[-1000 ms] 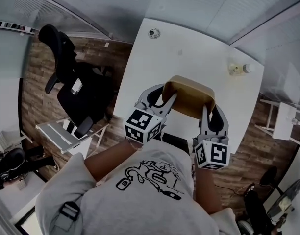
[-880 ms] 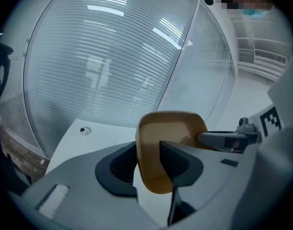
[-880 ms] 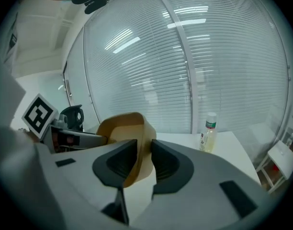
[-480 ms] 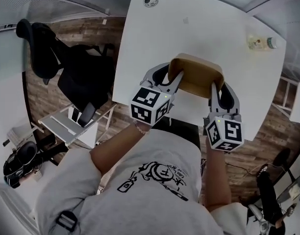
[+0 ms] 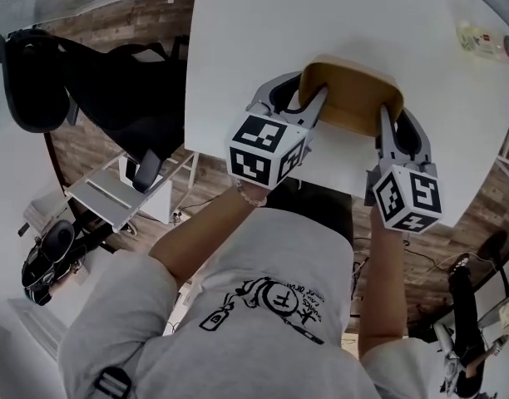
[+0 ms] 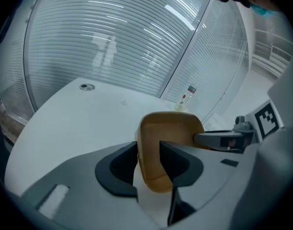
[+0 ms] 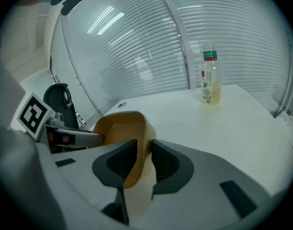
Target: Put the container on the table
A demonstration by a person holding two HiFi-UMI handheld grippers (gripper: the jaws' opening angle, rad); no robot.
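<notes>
Over the near edge of the white table [image 5: 263,40], a tan open-topped container [image 5: 352,98] is held between both grippers. The left gripper [image 6: 149,152] is closed down on the container's left wall, with one jaw inside and one outside. The right gripper [image 7: 144,152] is clamped the same way on the opposite wall. Whether the base is touching the table cannot be told from any view.

To be done well, the container should be lowered level, with both grippers kept at one height so that the thin walls are not twisted. It is best set farther in from the table's near edge, and the jaws opened only once the base is judged to sit flat.

Only the head view shows how close the container is to the table's near edge, and that a black office chair [image 5: 88,81] stands off the table's left side. The right gripper view alone shows plainly that the bottle [image 7: 209,78] stands upright on the table's far part. A round grommet [image 6: 85,86] near the table's far edge is shown best in the left gripper view.
</notes>
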